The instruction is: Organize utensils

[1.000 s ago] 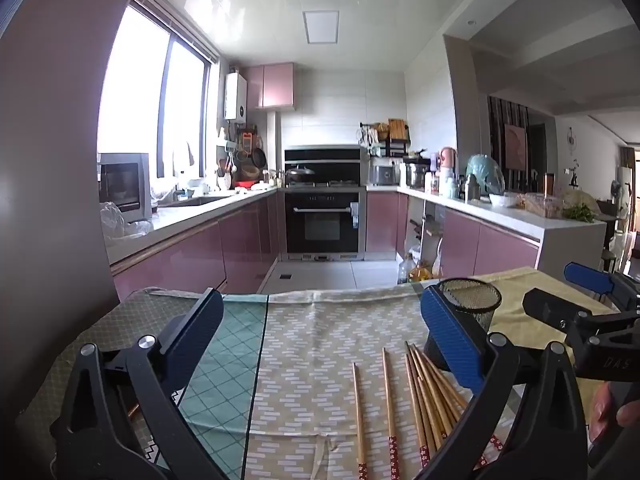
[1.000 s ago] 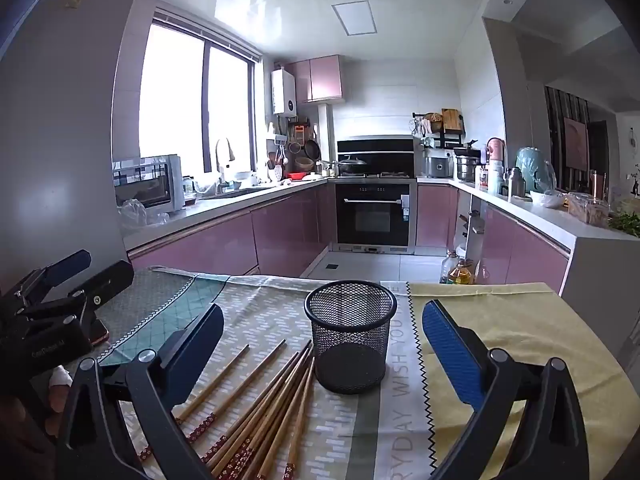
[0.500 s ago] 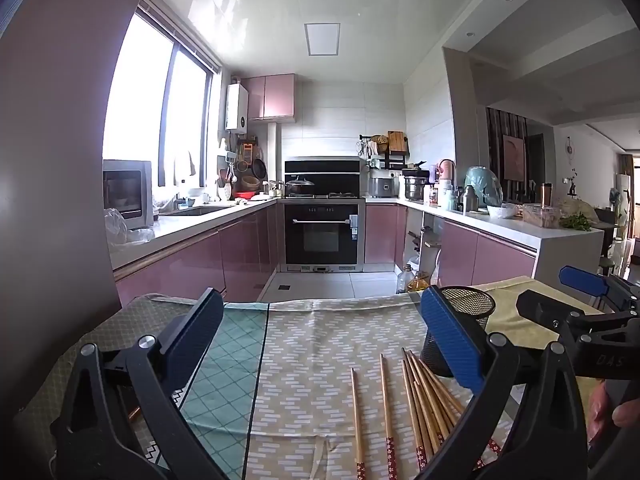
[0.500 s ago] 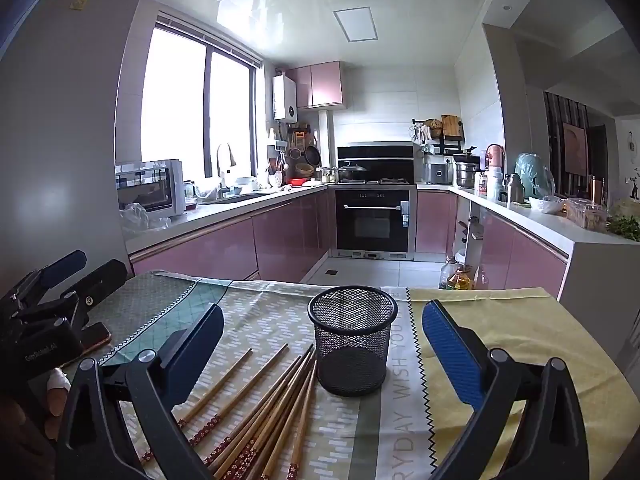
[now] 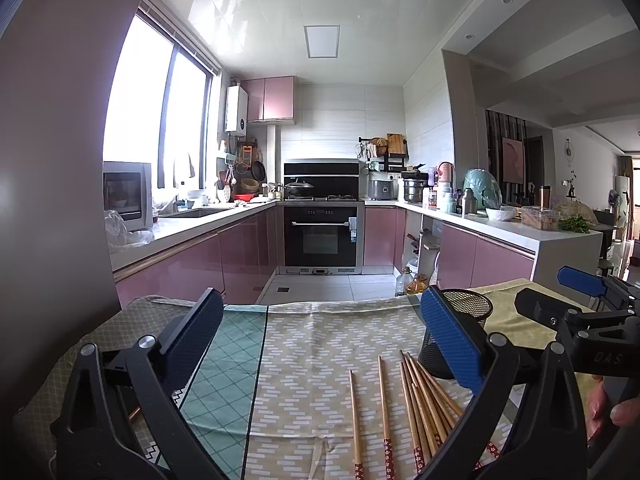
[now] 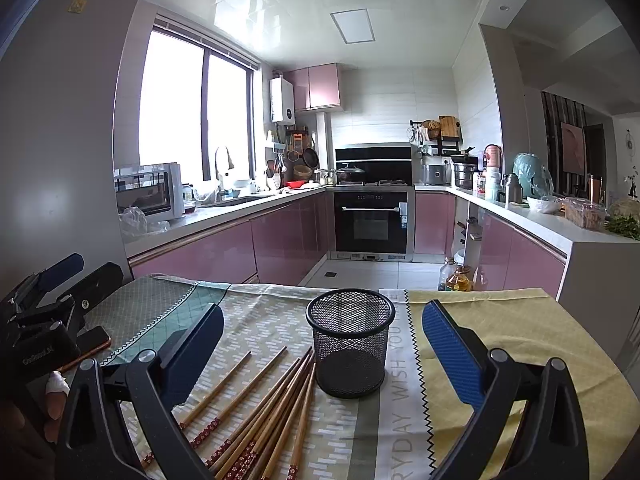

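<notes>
The left gripper (image 5: 320,344), a black two-finger tool with blue textured pads, hangs spread wide above the table, nothing between its fingers. Its left finger (image 5: 192,340) sits over the teal diamond-patterned part of the patchwork tablecloth (image 5: 316,344), and its right finger (image 5: 452,344) overlaps the near left side of the black wire-mesh cylindrical holder (image 5: 468,312) in the left wrist view. The right gripper (image 6: 320,344), of the same build, is likewise released and empty, its fingers parted to either side of the mesh holder (image 6: 349,340), which stands upright on the cloth, just left of a pale strip printed with letters. No utensil shows inside the holder.

The brown wooden chopsticks with red patterned ends (image 6: 256,412) lie flat on the beige dashed part of the cloth, just left of the holder and nearer the camera. Most are bunched in a loose fan whose far tips reach the holder's base; whether they touch it I cannot tell. Two lie a little apart to the left (image 5: 368,412).

At the left edge of the right wrist view, a phone with a copper-coloured rim (image 6: 90,344) lies on the cloth beneath the other gripper. Beyond the table a kitchen with pink cabinets (image 6: 280,236) and a black built-in oven (image 6: 370,220) fills the far side.
</notes>
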{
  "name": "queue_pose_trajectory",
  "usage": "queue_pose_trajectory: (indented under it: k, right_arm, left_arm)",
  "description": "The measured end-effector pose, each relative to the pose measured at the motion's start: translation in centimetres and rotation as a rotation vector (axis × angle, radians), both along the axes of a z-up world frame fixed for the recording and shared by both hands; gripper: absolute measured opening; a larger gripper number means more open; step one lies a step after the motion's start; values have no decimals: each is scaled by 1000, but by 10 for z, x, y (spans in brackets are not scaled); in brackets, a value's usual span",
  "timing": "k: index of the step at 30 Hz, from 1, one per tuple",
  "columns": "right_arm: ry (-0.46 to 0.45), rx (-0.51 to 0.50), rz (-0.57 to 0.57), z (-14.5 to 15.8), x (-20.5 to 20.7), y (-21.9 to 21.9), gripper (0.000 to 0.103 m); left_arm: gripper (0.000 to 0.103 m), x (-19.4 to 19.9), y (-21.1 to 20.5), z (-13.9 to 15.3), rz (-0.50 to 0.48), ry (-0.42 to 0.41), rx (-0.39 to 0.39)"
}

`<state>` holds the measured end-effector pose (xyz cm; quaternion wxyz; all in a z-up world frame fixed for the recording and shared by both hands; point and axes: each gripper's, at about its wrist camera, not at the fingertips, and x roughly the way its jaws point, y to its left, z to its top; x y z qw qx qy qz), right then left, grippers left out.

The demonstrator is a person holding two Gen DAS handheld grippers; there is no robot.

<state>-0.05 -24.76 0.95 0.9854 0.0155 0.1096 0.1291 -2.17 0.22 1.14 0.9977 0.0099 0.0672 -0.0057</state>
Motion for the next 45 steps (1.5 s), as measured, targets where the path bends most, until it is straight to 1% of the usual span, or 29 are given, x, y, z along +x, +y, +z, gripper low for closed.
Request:
queue_pose_trajectory:
  k: [45]
  right_arm:
    - [13, 8, 6, -1, 0, 0, 96]
  left_arm:
    - [97, 1, 0, -2, 1, 4, -9]
